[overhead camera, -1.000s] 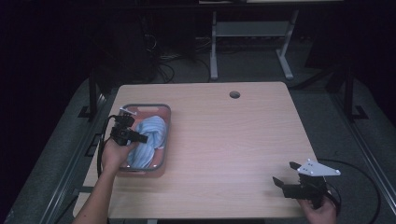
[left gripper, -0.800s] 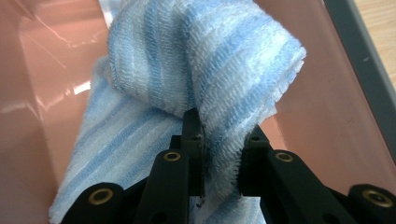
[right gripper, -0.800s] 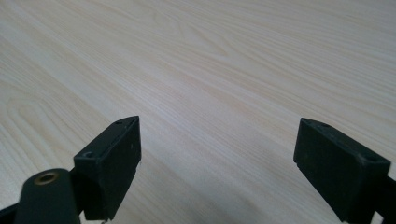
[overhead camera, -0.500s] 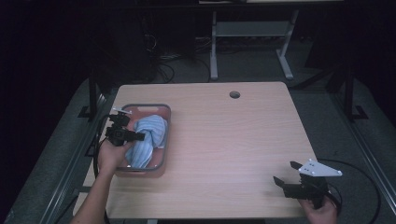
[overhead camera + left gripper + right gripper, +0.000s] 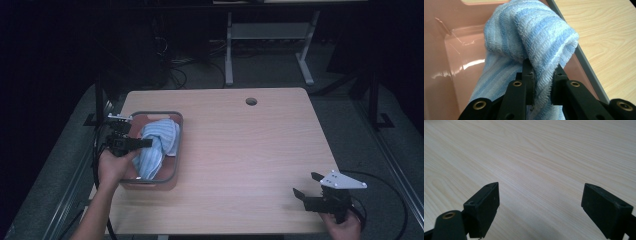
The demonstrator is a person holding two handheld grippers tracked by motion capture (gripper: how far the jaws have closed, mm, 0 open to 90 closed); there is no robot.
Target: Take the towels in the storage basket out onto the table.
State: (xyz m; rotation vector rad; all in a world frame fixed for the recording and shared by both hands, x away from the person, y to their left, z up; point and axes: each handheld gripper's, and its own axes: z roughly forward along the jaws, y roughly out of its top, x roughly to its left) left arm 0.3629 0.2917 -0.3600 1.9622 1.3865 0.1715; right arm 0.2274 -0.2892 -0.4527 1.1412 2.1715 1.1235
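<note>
On the wooden surface [image 5: 250, 150], near its left edge, sits a pink bin [image 5: 172, 172] holding a blue striped towel [image 5: 157, 142]. Soft, light and limp, it should sag; a bunched fold suits gripping. The left claw [image 5: 542, 82] pinches such a fold. The right claw [image 5: 540, 207] gapes, holding nothing.

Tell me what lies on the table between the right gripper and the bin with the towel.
Nothing: the high view shows bare wood between the right gripper and the bin holding the towel.
</note>
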